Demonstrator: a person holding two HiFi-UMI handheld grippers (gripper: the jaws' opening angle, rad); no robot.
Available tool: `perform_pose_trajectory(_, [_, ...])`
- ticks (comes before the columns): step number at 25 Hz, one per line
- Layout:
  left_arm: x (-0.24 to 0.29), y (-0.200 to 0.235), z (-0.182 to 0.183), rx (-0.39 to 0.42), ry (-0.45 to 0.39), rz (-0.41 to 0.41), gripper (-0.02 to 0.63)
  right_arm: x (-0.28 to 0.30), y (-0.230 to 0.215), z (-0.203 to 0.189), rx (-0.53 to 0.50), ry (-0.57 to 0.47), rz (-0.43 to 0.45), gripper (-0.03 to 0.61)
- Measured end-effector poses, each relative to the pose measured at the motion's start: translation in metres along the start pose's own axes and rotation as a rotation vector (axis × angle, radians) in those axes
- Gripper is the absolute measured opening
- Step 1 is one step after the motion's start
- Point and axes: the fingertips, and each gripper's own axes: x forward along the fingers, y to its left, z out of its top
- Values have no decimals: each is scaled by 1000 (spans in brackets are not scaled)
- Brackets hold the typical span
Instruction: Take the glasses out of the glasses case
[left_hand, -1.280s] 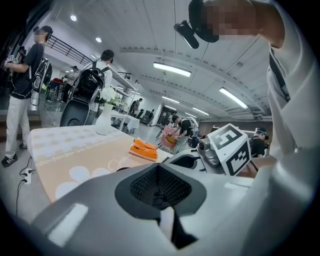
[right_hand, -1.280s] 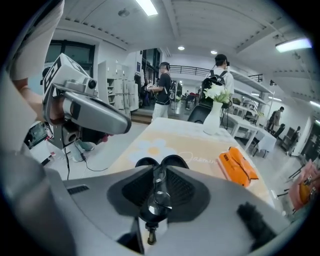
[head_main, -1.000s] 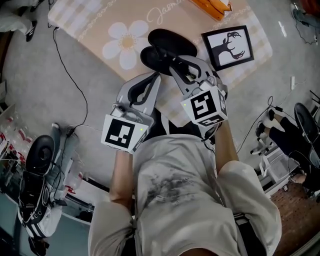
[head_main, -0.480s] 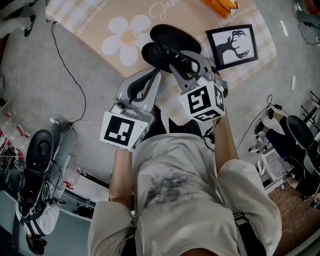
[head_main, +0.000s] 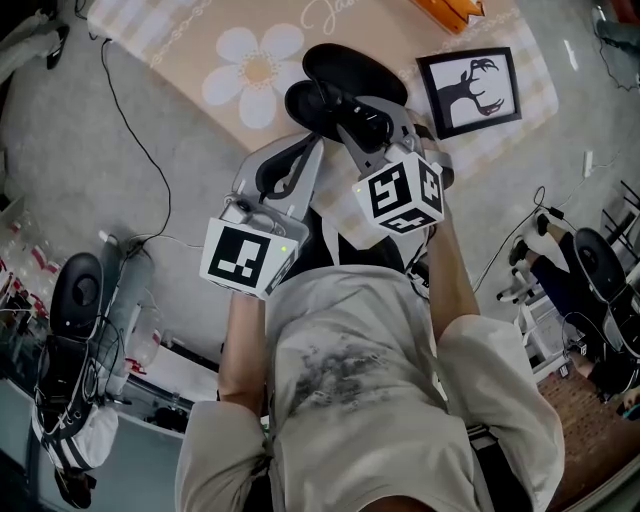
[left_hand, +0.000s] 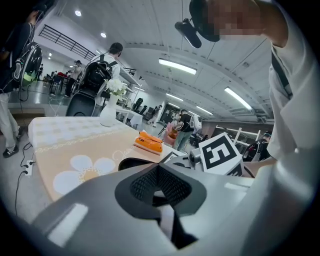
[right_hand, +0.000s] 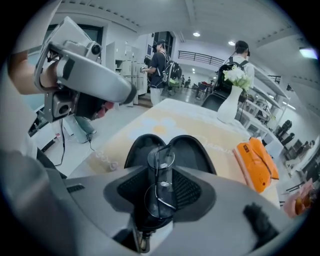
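**Watch that thin frame before you squeeze**

The glasses (right_hand: 160, 180) are edge-on at the open glasses case (right_hand: 192, 152), right between the jaws of your right gripper (right_hand: 160, 172). Those jaws have just been opening and stand spread, with the pads not pressing on the glasses yet. Close off-centre and I reckon you'll pinch a lens or bend the wire. Your left gripper (head_main: 312, 148) has its tips pressed together on nothing (it's just beside the case, not pinning it). So the case could slide on the daisy cloth (head_main: 250, 70) or lift along with the glasses.
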Motion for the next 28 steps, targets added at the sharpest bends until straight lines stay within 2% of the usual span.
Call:
perform_pose_trajectory(5, [4,0,-1,-3,0,-6,5,9,2,-4,-16,21,10,155])
perform_pose_trajectory(8, [4,1,0,-4,0,-7,5,13,2,-5,-38,31,5,119])
perform_pose_trajectory(14, [2,2,-2,-9,-2,-3,5,18,5,-5,-106,54,8,100])
perform_pose_trajectory(28, [-7,2,-3,-10,-8,2,5,18,9,-5,-165,88,-28,84])
